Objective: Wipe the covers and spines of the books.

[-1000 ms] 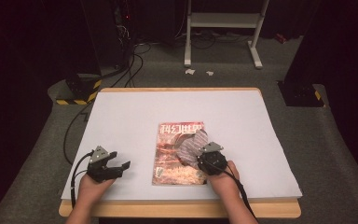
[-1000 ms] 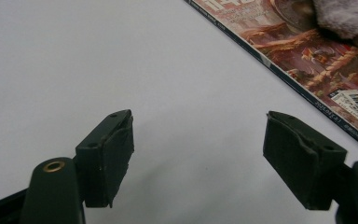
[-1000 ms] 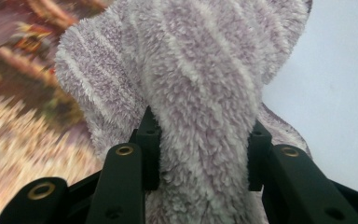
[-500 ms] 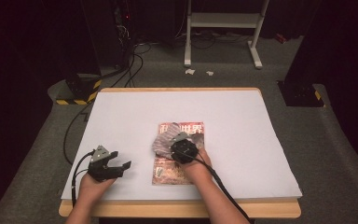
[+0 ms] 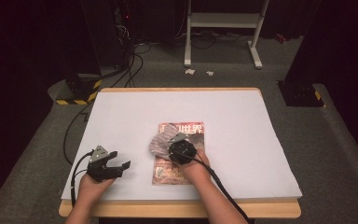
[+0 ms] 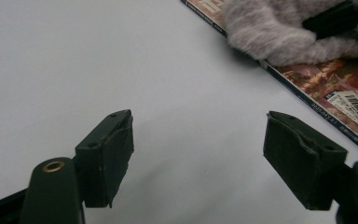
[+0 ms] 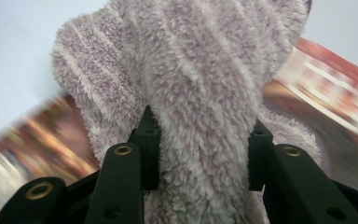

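A red-covered magazine point(image 5: 186, 129) lies flat on the white-covered table point(image 5: 242, 140), near the front middle. A fluffy lilac-grey cloth point(image 5: 159, 143) rests over its left edge. My right gripper point(image 5: 171, 143) is shut on this cloth, pointing up-left. In the right gripper view the cloth point(image 7: 191, 70) bulges between the two pads of the gripper point(image 7: 200, 151), with the blurred magazine point(image 7: 326, 79) beneath. My left gripper point(image 5: 121, 161) rests on the table left of the magazine, open and holding nothing. In the left gripper view it point(image 6: 198, 140) faces bare table, with the cloth point(image 6: 270, 32) and magazine point(image 6: 345, 88) at upper right.
The table's wooden front edge point(image 5: 177, 208) runs just below both hands. Wide white surface lies behind and to the right of the magazine. Beyond the table are floor cables point(image 5: 135, 56), a white stand's legs point(image 5: 223, 28) and a yellow-black striped base point(image 5: 77, 95).
My right hand has slid left across the magazine, dragging the cloth from the cover's right side to its left edge. The left hand has stayed put.
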